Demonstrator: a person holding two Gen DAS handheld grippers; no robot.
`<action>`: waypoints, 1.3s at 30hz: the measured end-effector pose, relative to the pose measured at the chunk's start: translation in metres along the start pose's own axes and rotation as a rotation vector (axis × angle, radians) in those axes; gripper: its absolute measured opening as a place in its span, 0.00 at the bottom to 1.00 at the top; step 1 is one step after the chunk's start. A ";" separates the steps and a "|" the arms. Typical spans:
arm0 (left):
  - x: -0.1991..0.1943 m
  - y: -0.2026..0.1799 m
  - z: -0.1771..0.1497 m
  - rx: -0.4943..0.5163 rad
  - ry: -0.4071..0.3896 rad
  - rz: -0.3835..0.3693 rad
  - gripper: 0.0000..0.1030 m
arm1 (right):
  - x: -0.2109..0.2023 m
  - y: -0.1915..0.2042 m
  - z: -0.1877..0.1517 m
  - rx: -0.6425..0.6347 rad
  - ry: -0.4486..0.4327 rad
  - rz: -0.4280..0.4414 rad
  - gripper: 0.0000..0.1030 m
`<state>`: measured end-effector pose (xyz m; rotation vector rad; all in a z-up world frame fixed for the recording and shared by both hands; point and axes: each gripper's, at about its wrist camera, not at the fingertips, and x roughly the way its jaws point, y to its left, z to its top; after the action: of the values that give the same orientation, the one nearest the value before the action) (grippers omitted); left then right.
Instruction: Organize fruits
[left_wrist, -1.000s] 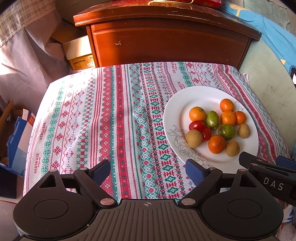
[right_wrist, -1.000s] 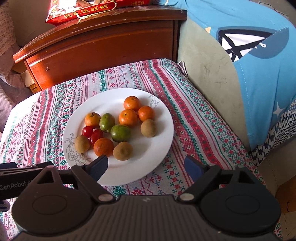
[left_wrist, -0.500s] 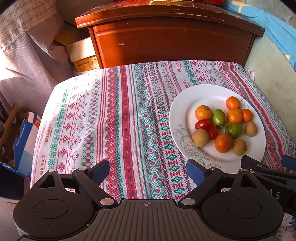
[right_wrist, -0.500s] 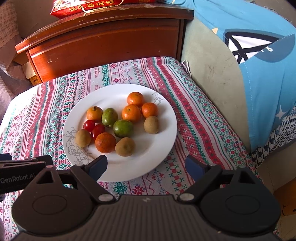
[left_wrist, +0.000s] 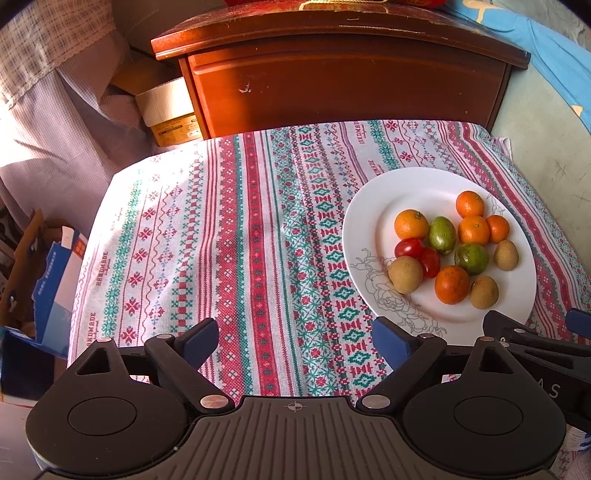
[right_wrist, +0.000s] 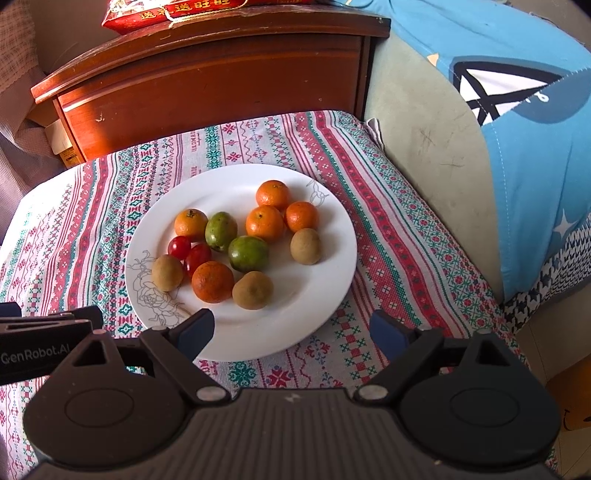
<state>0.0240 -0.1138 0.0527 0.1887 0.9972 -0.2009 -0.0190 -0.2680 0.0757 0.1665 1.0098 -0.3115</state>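
In the left wrist view, a torn blue cardboard box (left_wrist: 55, 288) sits at the far left edge, below folds of checked cloth (left_wrist: 55, 110) that fill the upper left. Along the bottom, the left gripper (left_wrist: 295, 339) hangs over the patterned tablecloth (left_wrist: 229, 236) with its blue-padded fingers (left_wrist: 201, 336) spread wide and nothing between them. Upper centre stands a brown wooden cabinet (left_wrist: 343, 85), with a taped carton (left_wrist: 170, 110) tucked at its left side. To the right of centre a white plate (left_wrist: 373, 206) lies on the cloth and carries all the fruit in one loose cluster: five oranges (left_wrist: 411, 223), two green fruits (left_wrist: 442, 235), two cherry tomatoes (left_wrist: 408, 247) touching each other, and three brown kiwi-like fruits (left_wrist: 405, 274). At the lower right edge the black tip of the other tool pokes in, just beside the plate's near rim. In the right wrist view, the left tool's body shows at the lower left edge; the plate (right_wrist: 325, 295) lies in the centre of the frame, with the same fruit grouped on its left and middle part. The right gripper (right_wrist: 291, 330) is also spread and empty, its left finger (right_wrist: 194, 332) overlapping the plate's near rim in the picture, its right finger above the cloth. A red packet (right_wrist: 173, 9) rests atop the cabinet at upper centre, and blue printed fabric (right_wrist: 524, 147) fills the right side.
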 end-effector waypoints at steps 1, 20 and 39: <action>0.000 0.000 0.000 0.000 0.001 0.002 0.89 | 0.000 0.000 0.000 -0.001 0.001 0.000 0.88; -0.007 0.012 -0.005 -0.006 0.002 0.011 0.89 | -0.008 0.014 -0.002 -0.041 0.001 0.002 0.88; -0.026 0.053 -0.026 -0.032 -0.003 0.042 0.89 | -0.019 0.058 -0.028 -0.160 0.008 0.053 0.88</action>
<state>0.0027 -0.0544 0.0649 0.1795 0.9918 -0.1470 -0.0316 -0.2023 0.0771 0.0497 1.0318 -0.1816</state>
